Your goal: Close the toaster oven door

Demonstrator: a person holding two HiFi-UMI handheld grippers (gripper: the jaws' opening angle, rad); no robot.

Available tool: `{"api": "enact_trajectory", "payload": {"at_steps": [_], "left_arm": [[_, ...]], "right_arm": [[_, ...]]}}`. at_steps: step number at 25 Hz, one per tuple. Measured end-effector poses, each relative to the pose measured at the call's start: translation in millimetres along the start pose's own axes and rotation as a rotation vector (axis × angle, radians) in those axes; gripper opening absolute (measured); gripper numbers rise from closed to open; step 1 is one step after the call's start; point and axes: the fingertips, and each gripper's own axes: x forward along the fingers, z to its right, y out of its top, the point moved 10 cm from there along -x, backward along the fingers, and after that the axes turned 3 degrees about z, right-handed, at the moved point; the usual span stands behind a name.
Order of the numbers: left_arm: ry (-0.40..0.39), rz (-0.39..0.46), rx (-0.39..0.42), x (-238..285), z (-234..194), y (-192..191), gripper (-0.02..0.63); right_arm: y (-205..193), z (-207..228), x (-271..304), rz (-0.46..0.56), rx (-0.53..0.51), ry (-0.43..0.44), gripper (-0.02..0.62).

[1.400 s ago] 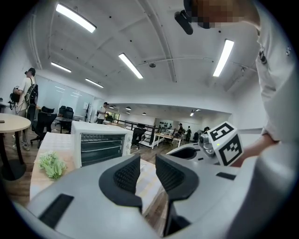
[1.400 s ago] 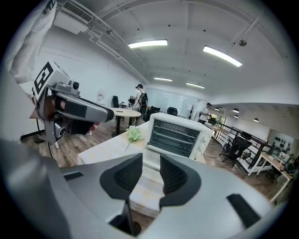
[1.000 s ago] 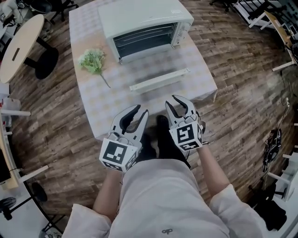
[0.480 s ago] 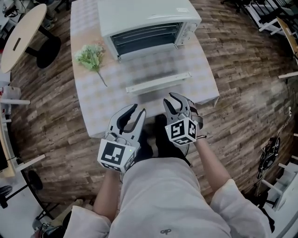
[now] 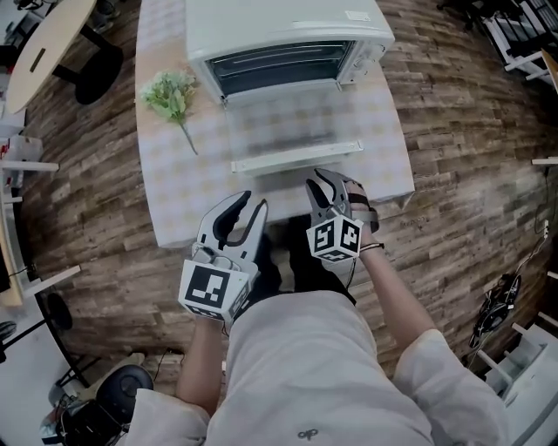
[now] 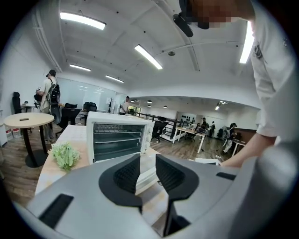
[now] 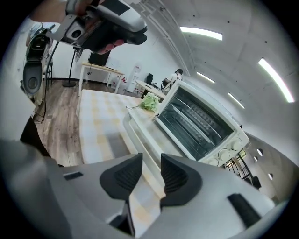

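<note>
Left gripper [image 5: 245, 207] and right gripper [image 5: 324, 183] were grey, pads [image 6: 127, 173] black. Ahead of them: oven [image 5: 288, 22] white, cloth [image 5: 179, 187] pale yellow check, sprig [image 5: 169, 92] green.

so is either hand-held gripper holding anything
Nothing is held: the left hand-held gripper and right hand-held gripper are open and empty, short of the oven door.

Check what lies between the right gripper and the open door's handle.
Only a bare strip of checked tablecloth separates the right gripper from the door handle; the head view shows it.
</note>
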Motion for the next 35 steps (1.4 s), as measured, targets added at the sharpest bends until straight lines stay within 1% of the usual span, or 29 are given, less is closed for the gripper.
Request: {"api": "enact_trajectory", "payload": {"at_steps": [5, 9, 13, 19, 26, 30, 35], "left_arm": [[0.062, -0.026, -0.018, 6.7, 2.8, -4.5, 0.081], [0.111, -0.025, -0.043, 10.2, 3.4, -7.9, 0.081], [0.164, -0.023, -0.069, 12.5, 0.7, -12.1, 0.081], [0.217, -0.021, -0.091, 17.1, -3.5, -16.6, 0.081], [0.245, -0.024, -0.098, 21.0, -4.5, -18.4, 0.081], [0.252, -0.024, -0.093, 20.9, -4.4, -18.2, 0.081], [0.260, -0.025, -0.087, 21.6, -3.9, -17.2, 0.081]], "right_arm": [[-15.4, 1.7, 19.0, -0.011, -0.047, 0.021, 0.107], [-23.5, -0.8, 30.5, -0.005, -0.137, 0.039, 0.109], [-30.2, -2.0, 39.5, 0.003, -0.225, 0.034, 0.117], [-40.9, -6.4, 53.7, -0.002, -0.311, 0.022, 0.120], [-52.8, -8.8, 64.0, -0.024, -0.368, -0.037, 0.118], [-55.7, -8.6, 66.3, -0.019, -0.393, -0.054, 0.117], [-56.7, -8.1, 66.5, -0.010, -0.413, -0.078, 0.098]]}}
